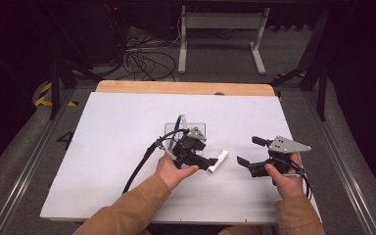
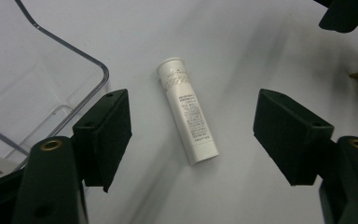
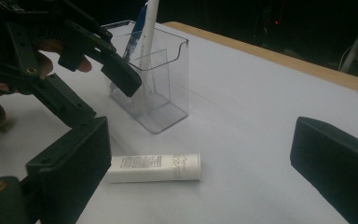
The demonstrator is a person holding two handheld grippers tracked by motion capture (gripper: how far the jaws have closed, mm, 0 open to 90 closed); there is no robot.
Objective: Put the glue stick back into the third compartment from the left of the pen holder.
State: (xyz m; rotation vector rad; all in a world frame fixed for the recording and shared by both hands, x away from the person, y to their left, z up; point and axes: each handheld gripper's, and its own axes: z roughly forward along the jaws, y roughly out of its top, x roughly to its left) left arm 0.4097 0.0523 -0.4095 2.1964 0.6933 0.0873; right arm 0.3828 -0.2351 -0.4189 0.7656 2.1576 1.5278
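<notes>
The white-topped counter (image 1: 117,147) with a pale wooden far edge carries everything. At its centre stands a clear, square plastic pen holder (image 3: 161,74), upright, with a white pen (image 3: 148,28) and a blue pen (image 3: 137,28) leaning inside it.

The left claw (image 1: 210,164), a black two-jaw tool gripped by the left hand (image 1: 174,171), sits at about 6 o'clock from the holder. In the left gripper view its jaws stand wide apart and hold nothing; the white cylindrical plastic tube with small printed text (image 2: 188,109) lies flat on the counter between them, touching neither pad. The holder's corner shows at 10 o'clock in that view.

The right claw (image 1: 247,151), black with a grey three-cornered plate on top, is held by the right hand (image 1: 286,178) at about 3 o'clock from the tube, apart from it. Its jaws are also spread wide and empty. In the right gripper view the tube (image 3: 154,168) lies on its side, near the left jaw, with the holder at 12 o'clock beyond it.
</notes>
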